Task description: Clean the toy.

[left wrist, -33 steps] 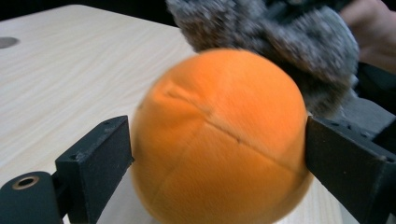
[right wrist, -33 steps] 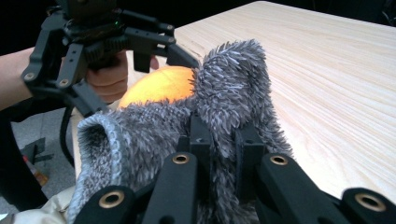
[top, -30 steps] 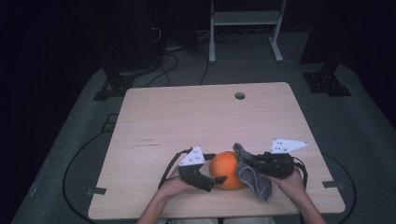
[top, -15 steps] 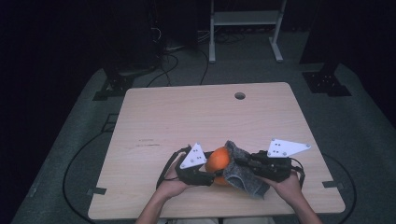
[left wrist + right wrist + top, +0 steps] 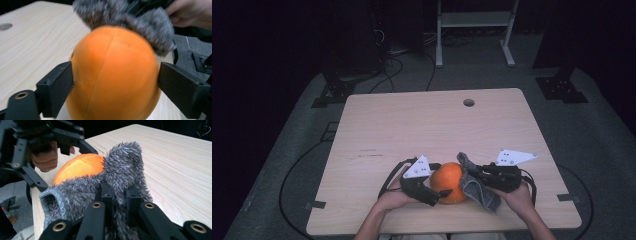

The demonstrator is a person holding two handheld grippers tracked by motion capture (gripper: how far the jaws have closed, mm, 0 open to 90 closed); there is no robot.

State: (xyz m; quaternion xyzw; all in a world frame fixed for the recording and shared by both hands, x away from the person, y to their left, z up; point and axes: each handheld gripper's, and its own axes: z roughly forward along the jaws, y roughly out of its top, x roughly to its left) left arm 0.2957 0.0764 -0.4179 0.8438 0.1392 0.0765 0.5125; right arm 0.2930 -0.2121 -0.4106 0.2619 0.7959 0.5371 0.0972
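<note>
Orange, smooth, round ball-shaped object point(image 5: 449, 182) sits near the front edge of the light wooden tabletop point(image 5: 432, 125), between the jaws of the left gripper point(image 5: 113, 82), which have just been opening: wide now, left pad touching or nearly so, right pad w/ a slight gap. Right gripper point(image 5: 117, 195) is clamped tight on a fluffy grey cloth point(image 5: 120, 172) draped against the ball's top. Risk: w/ no firm hold, wiping pressure may roll the ball off the front edge. Vs. half a sec. earlier, the cloth covers less of the ball.
</note>
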